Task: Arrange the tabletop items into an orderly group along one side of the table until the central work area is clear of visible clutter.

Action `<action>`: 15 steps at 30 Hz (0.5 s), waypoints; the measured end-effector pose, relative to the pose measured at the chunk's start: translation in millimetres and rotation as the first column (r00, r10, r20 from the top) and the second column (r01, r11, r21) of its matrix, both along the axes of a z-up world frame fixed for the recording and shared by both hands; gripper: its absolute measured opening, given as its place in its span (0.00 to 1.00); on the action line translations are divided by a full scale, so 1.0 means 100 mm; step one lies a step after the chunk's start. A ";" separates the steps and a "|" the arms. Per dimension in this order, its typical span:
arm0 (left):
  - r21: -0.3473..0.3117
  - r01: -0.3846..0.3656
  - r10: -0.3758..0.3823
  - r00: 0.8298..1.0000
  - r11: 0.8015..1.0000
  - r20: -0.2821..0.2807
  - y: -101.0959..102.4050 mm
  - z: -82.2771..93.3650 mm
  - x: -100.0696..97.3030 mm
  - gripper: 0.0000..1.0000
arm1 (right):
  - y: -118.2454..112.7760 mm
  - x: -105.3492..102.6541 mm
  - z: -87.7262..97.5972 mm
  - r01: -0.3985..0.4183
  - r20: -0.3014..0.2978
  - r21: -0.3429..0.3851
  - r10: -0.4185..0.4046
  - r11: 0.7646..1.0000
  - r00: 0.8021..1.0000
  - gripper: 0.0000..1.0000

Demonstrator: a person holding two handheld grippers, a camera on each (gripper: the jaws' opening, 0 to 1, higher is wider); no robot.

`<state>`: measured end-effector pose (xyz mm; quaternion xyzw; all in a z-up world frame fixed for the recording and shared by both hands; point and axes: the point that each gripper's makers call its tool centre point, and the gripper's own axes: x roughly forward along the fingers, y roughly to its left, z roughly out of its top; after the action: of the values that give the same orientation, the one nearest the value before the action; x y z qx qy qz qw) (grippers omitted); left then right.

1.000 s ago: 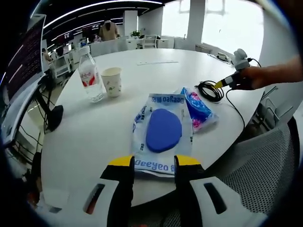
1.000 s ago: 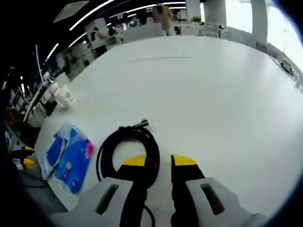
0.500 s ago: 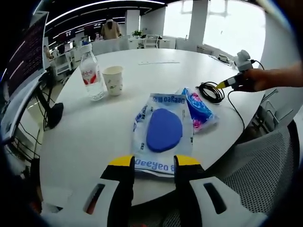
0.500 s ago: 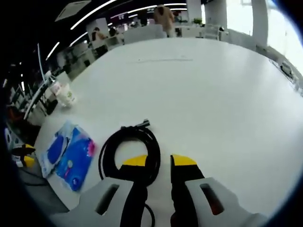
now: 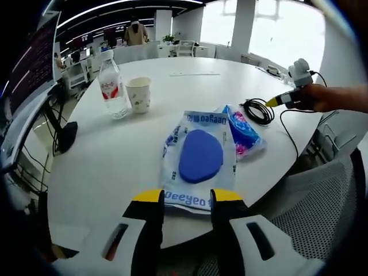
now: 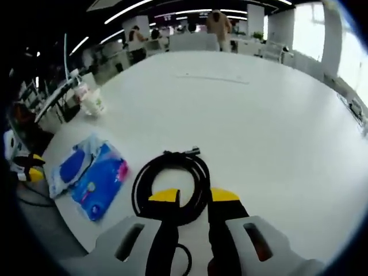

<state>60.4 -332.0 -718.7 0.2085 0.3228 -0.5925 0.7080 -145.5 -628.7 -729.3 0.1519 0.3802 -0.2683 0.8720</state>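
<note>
— Looking at the coiled black cable [image 6: 171, 175], low centre of the right gripper view: why there?
— The right tongs [image 6: 194, 196] straddle its near loop, jaws apart, likely for a pickup.
— And the left tongs [image 5: 186, 196]?
— Apart, hovering before the blue-pad packet [image 5: 199, 156]; bottle [image 5: 112, 84] and paper cup [image 5: 139, 95] already sit together upper left on the surface [image 5: 109, 155].

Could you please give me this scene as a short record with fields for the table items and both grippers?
table: white, round
near edge: clear packet with blue pad, beside it a blue and pink packet
cable: black coil, at the right gripper's jaws
far side: water bottle next to paper cup
left gripper: open, at the clear packet's near edge
right gripper: open, jaws over the coil
</note>
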 end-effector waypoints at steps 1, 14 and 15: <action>0.001 -0.002 0.002 1.000 1.000 0.000 0.00 0.00 0.00 0.30 | 0.01 0.00 0.00 -0.004 -0.001 -0.001 0.004 1.000 1.000 0.18; 0.021 -0.042 0.042 0.999 0.999 -0.009 0.05 -0.04 0.07 0.29 | -0.04 0.06 0.16 -0.070 -0.042 -0.098 0.066 0.993 0.997 0.17; 0.024 -0.046 0.046 0.999 0.999 -0.011 0.05 -0.05 0.07 0.28 | -0.03 0.10 0.15 -0.086 -0.041 -0.110 0.082 0.990 0.996 0.17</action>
<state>67.7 -326.8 -723.7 0.2060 0.3384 -0.5732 0.7172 -135.9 -631.9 -713.9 0.0820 0.3863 -0.2549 0.8827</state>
